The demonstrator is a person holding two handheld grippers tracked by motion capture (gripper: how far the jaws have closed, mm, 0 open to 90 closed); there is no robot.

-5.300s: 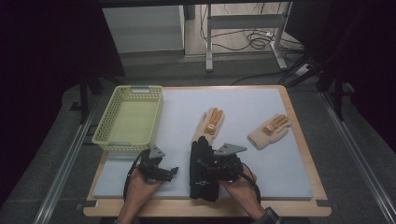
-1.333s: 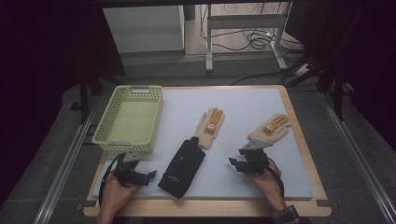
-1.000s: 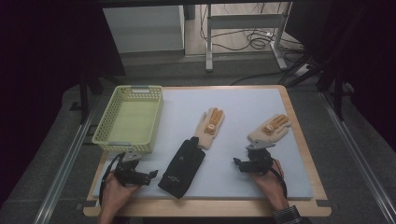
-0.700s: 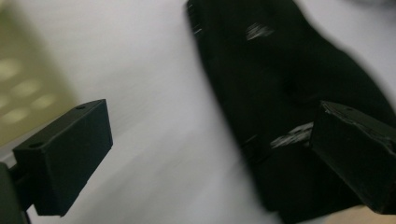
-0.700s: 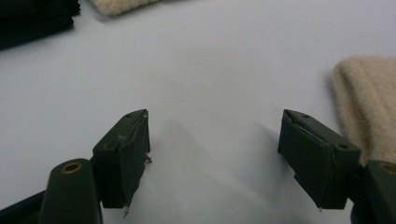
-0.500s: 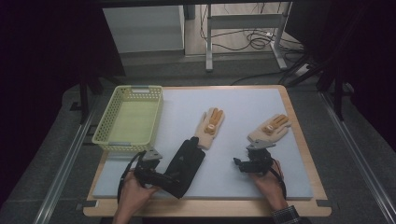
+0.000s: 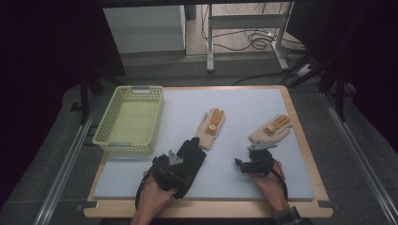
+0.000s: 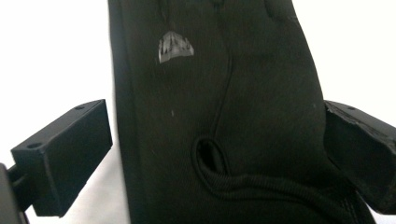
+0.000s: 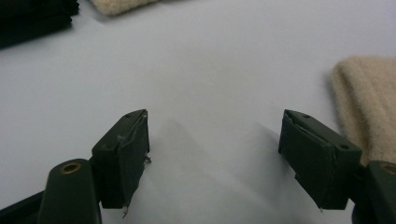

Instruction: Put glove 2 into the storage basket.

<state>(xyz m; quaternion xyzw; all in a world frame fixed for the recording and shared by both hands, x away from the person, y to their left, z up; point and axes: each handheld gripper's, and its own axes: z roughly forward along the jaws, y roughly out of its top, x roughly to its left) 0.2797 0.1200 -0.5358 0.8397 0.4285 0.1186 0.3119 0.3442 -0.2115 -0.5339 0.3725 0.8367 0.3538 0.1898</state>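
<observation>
left gripper view: black glove between wide left tongs; right tongs wide, empty.

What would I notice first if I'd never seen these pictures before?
Probably the long black fabric glove lying near the table's front edge, with the left gripper open around its cuff. Behind it lie two beige knitted gloves with orange patches, and a yellow-green plastic basket sits at far left.

No legible text or labels.
</observation>
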